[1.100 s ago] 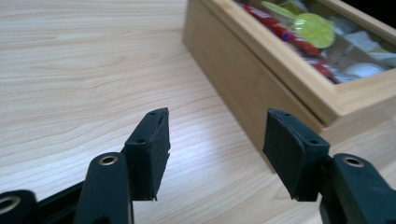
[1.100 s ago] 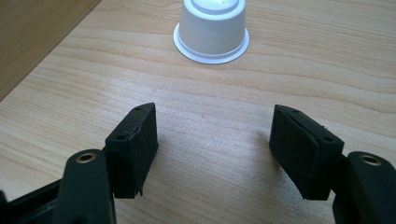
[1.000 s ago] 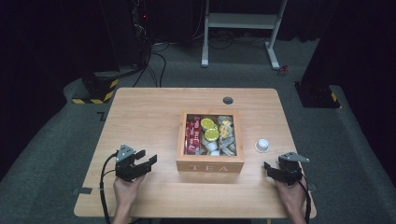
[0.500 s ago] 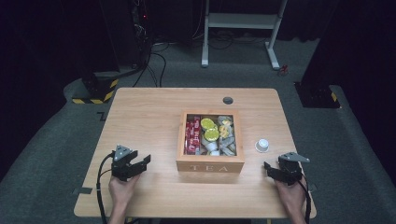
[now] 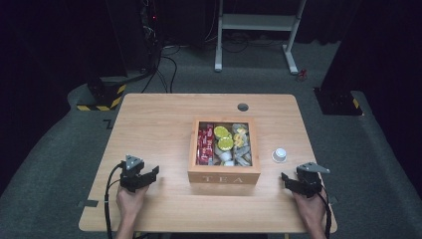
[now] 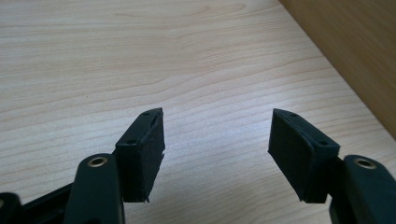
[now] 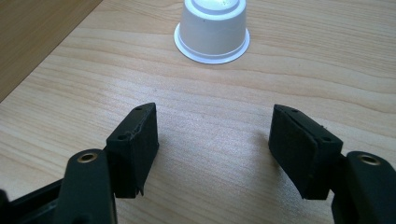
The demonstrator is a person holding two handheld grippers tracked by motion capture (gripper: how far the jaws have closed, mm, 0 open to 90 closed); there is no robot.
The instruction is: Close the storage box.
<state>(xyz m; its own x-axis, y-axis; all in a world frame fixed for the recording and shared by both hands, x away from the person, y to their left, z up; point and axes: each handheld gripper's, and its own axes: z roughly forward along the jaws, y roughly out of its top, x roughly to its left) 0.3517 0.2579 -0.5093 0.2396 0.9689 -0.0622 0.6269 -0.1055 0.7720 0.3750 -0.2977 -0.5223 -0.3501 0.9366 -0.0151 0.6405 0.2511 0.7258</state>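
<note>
Black pads of your left gripper [image 6: 217, 156] stand well apart over bare wood, nothing between them; its jaws have just been opening. Your right gripper [image 7: 212, 154] is likewise spread wide and empty, pads clear of everything. Just ahead of it sits the white coffee capsule [image 7: 212, 30], upside down on its rim, untouched, on the table [image 5: 149, 124] right of the wooden tea box [image 5: 224, 177].

Against the earlier high views, your left gripper [image 5: 139, 177] has dropped lower and drawn back toward the near edge; your right gripper [image 5: 303, 183] hasn't budged, capsule [image 5: 279, 155] and box same place.

From above you get the box's compartments: red sachets [image 5: 204, 144], yellow-topped capsules [image 5: 222, 138], grey packets [image 5: 242, 149]. Left gripper view gives only the box's plain side wall [image 6: 345, 51] at upper right. Right gripper view shows the capsule's flared rim up close.
</note>
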